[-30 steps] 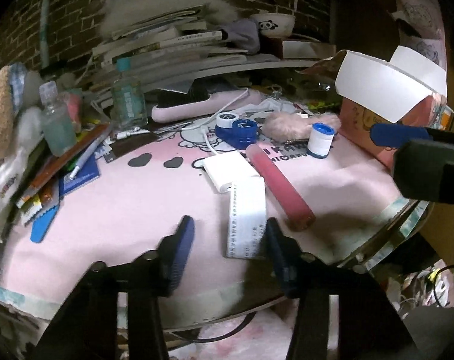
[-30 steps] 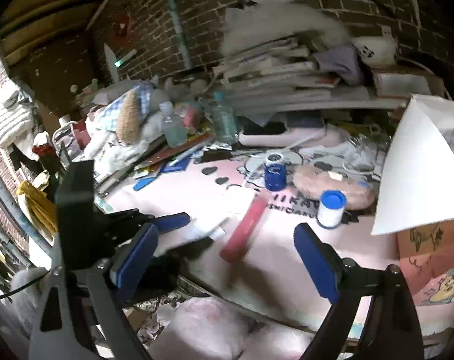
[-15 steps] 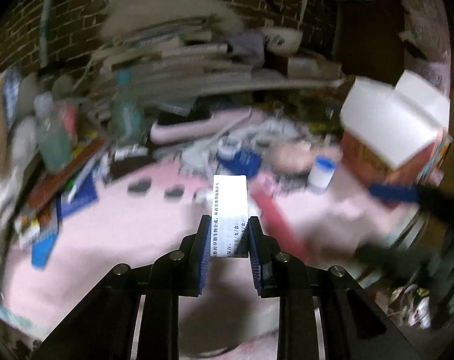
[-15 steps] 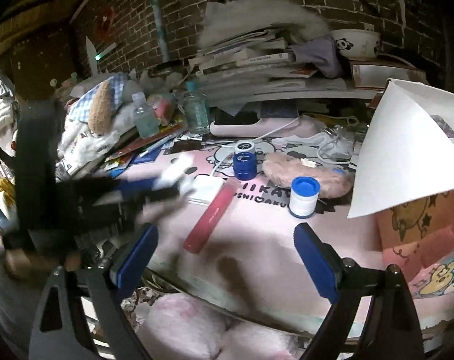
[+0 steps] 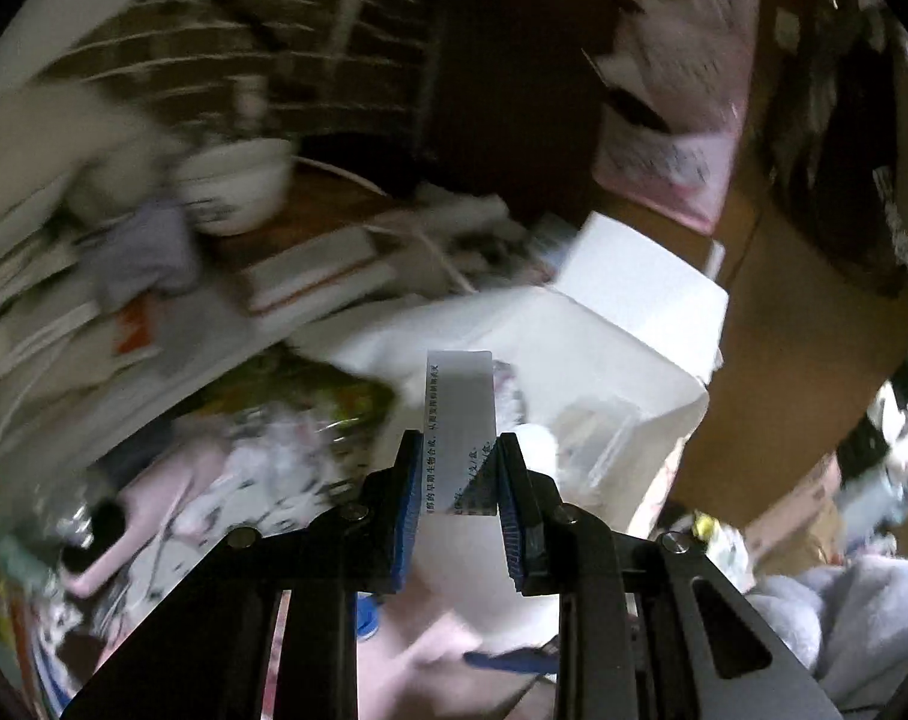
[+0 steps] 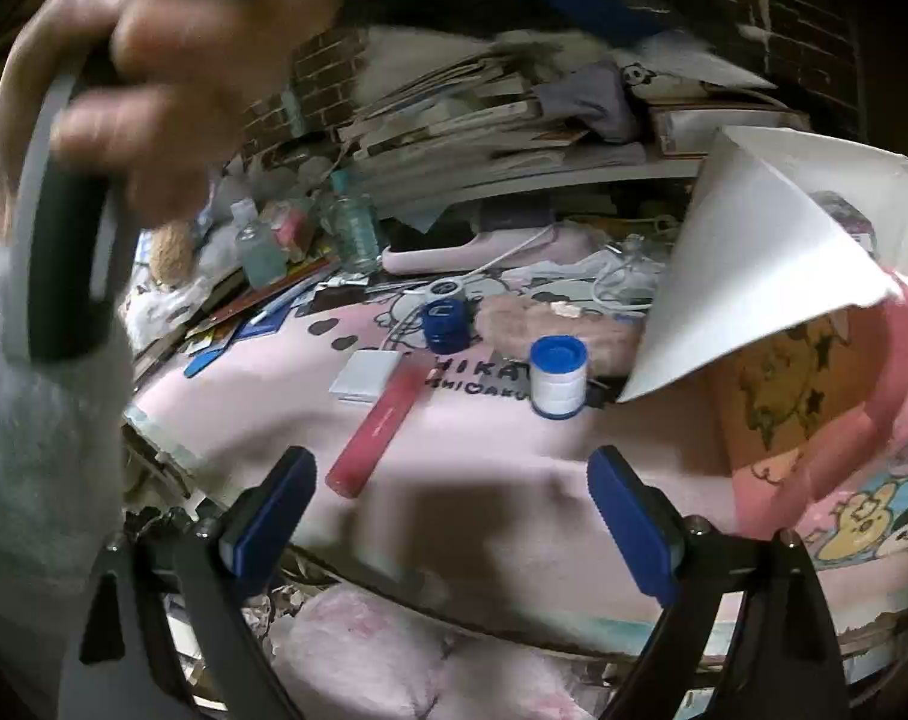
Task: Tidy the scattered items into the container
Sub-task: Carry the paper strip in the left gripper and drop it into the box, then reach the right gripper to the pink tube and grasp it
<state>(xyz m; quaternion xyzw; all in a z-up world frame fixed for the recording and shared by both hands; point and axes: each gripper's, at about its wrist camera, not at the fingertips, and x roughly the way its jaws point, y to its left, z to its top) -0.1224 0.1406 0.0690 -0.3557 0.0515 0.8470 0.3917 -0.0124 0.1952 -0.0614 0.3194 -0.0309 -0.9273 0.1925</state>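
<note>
1. Printed white card (image 5: 458, 420) is no longer on the pink mat; it now stands pinched in the left gripper (image 5: 458, 483), lifted.
2. Behind it is the open white box (image 5: 622, 360), so I judge release comes next.
3. Right gripper (image 6: 450, 510) hovers spread wide, empty, above the mat (image 6: 484, 450), where the red tube (image 6: 381, 420) and tape roll (image 6: 557, 377) remain.

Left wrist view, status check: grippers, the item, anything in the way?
Left gripper shut on white printed box, held over the open container. Right gripper open, empty above the pink mat. View blurred; no obstruction visible.
</note>
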